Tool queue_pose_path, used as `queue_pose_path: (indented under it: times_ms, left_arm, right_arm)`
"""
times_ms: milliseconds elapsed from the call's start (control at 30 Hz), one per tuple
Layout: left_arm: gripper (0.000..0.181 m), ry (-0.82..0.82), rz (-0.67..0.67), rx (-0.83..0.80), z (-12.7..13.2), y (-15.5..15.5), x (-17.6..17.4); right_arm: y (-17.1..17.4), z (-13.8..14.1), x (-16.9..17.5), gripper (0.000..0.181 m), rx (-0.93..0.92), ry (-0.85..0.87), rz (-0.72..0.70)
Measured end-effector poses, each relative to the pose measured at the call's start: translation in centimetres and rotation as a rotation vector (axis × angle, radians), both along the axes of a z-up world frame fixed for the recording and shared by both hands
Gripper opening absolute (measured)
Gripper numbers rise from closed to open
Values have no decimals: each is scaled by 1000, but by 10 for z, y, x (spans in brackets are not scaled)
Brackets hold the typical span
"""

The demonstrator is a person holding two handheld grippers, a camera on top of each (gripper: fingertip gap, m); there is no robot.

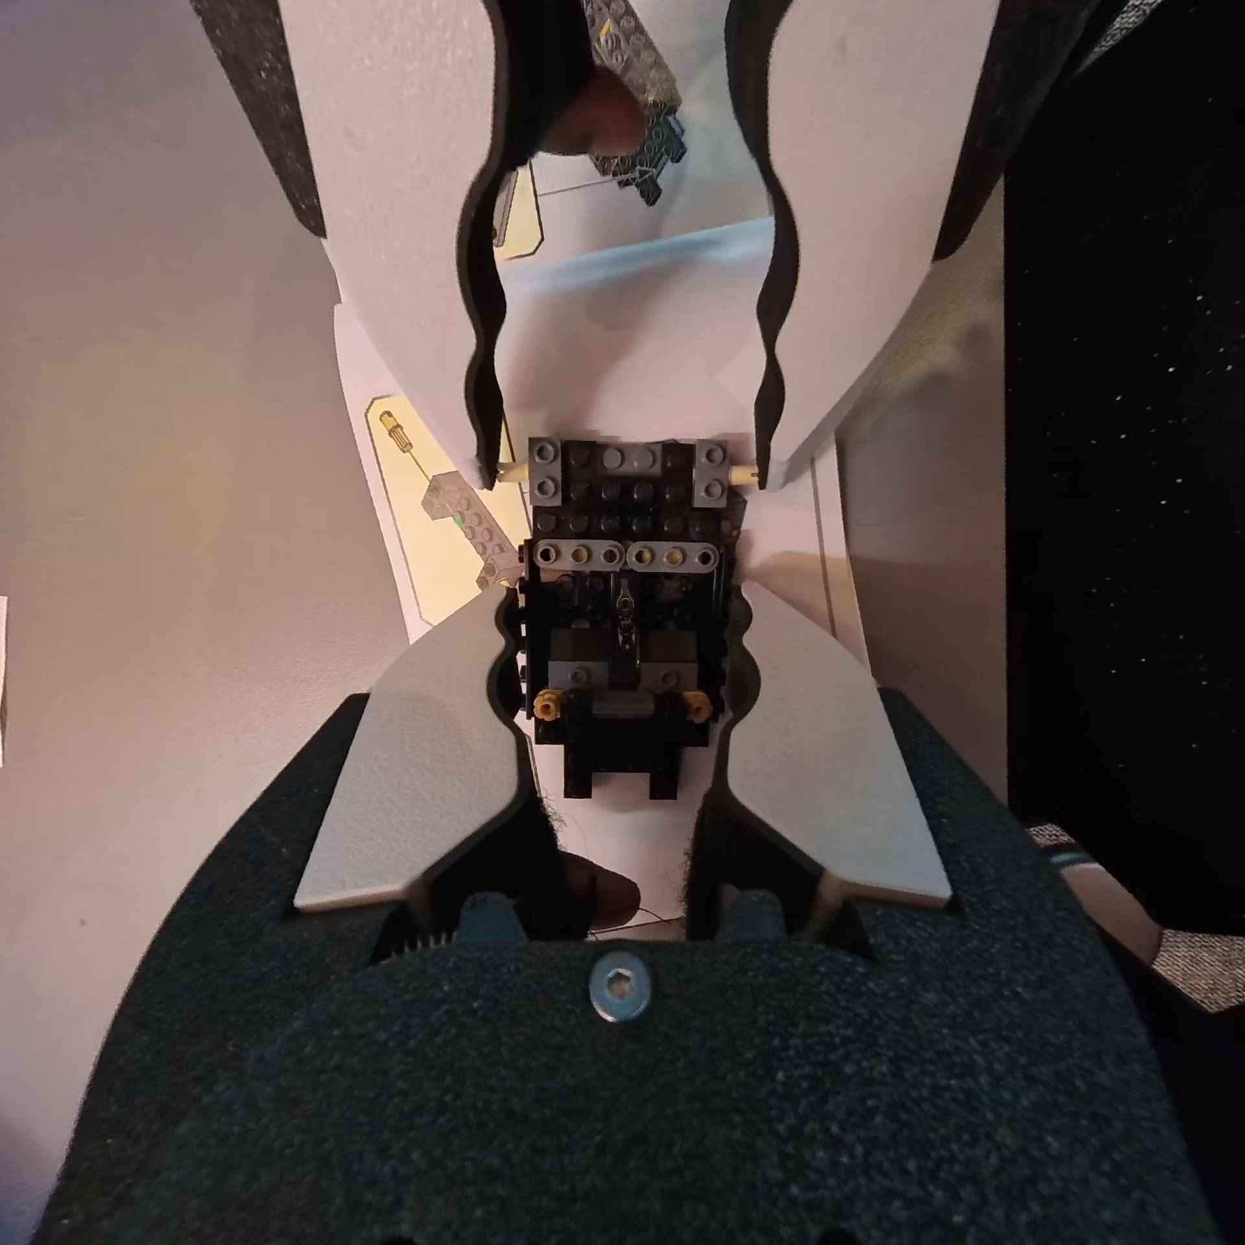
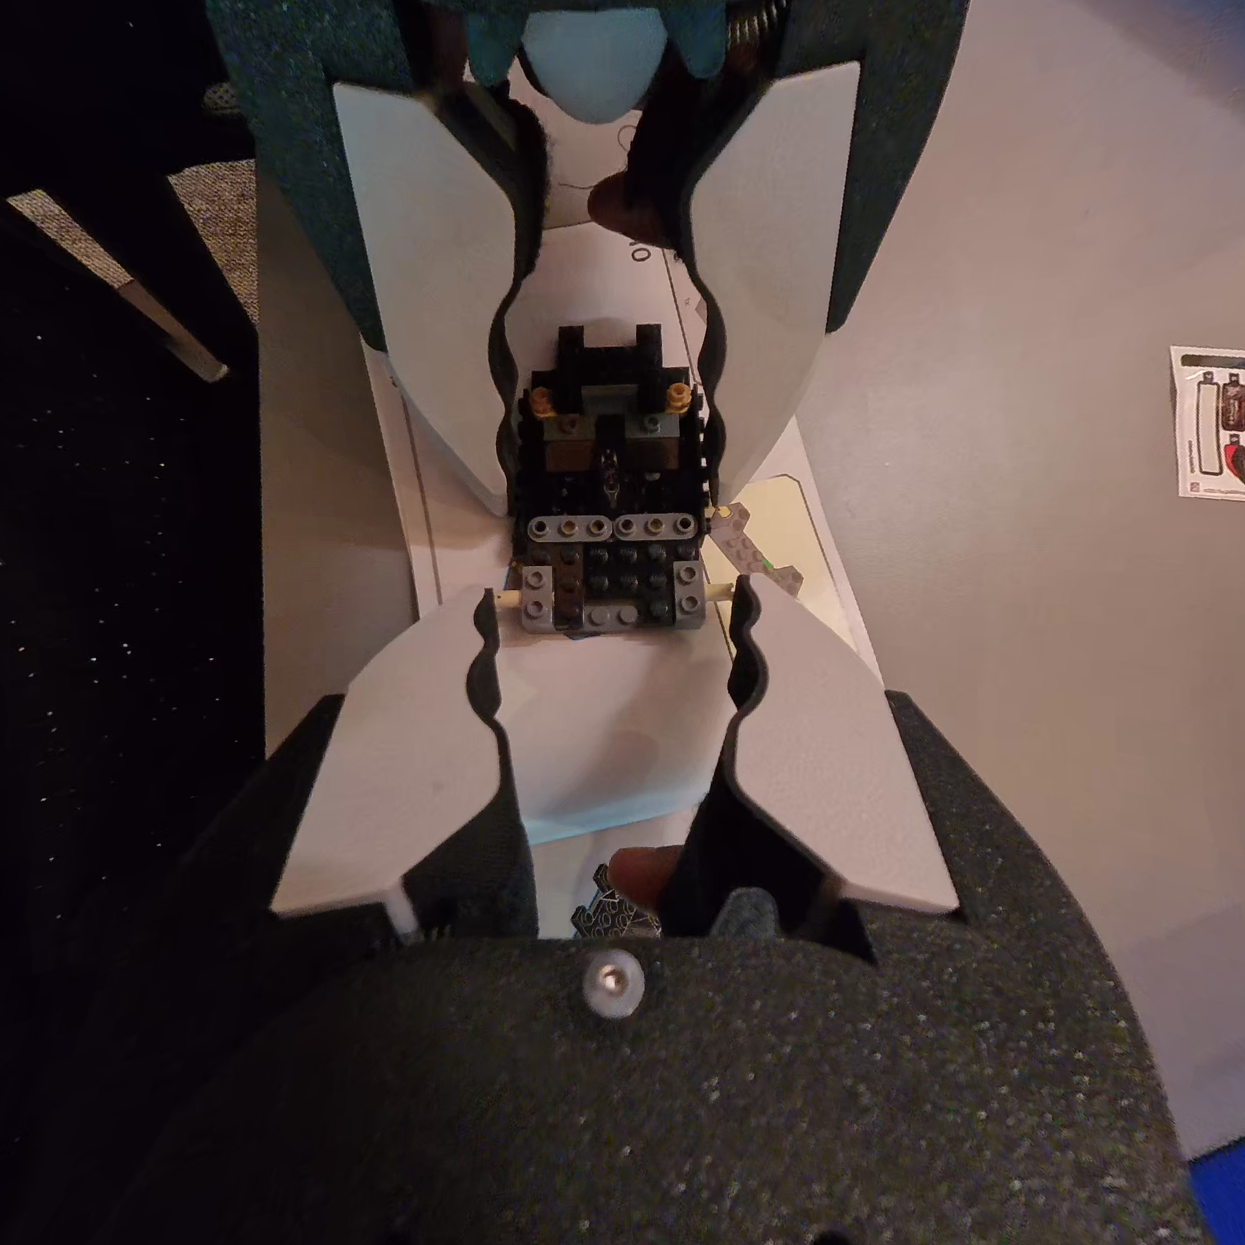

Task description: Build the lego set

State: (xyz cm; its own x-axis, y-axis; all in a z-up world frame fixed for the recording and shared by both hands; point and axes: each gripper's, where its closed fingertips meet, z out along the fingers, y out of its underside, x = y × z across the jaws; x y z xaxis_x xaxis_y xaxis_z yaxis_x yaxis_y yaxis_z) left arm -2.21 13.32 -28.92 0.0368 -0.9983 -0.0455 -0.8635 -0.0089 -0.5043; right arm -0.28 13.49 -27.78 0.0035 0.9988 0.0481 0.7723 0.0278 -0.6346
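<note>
A black and grey lego model [image 1: 623, 647] lies on an open instruction booklet [image 1: 633, 337]. It has gold studs at one end and a tan pin [image 1: 511, 473] sticking out on each side of its grey-cornered end. My left gripper [image 1: 623, 593] is shut on the model's black sides. My right gripper [image 2: 614, 593] comes from the opposite end, and its fingertips [image 2: 486, 606] touch the two tan pins [image 2: 508, 598]. The model [image 2: 610, 485] and the left gripper [image 2: 606, 505] also show in the right wrist view. The right gripper [image 1: 626, 471] also shows in the left wrist view.
The booklet lies on a grey table [image 1: 168, 471], with a yellow step picture [image 1: 444, 539] beside the model. A sticker sheet [image 2: 1212, 431] lies off to one side. Dark speckled carpet [image 1: 1111, 471] lies beyond the table edge, close to the grippers. A blue patch [image 2: 1219, 1179] shows at a corner. Left and right tips are no more than a few centimetres apart.
</note>
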Motion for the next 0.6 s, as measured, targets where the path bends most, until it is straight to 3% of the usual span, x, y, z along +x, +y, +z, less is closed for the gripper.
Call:
queue_pose_path:
  times_ms: [400,600]
  left_arm:
    - [59,31,6,-15,2,-1,3]
    - [59,101,-30,-2,11,9,22]
  right_arm:
    - [0,5,3,67,-11,26,10]
    - [9,19,23,67,7,51,-6]
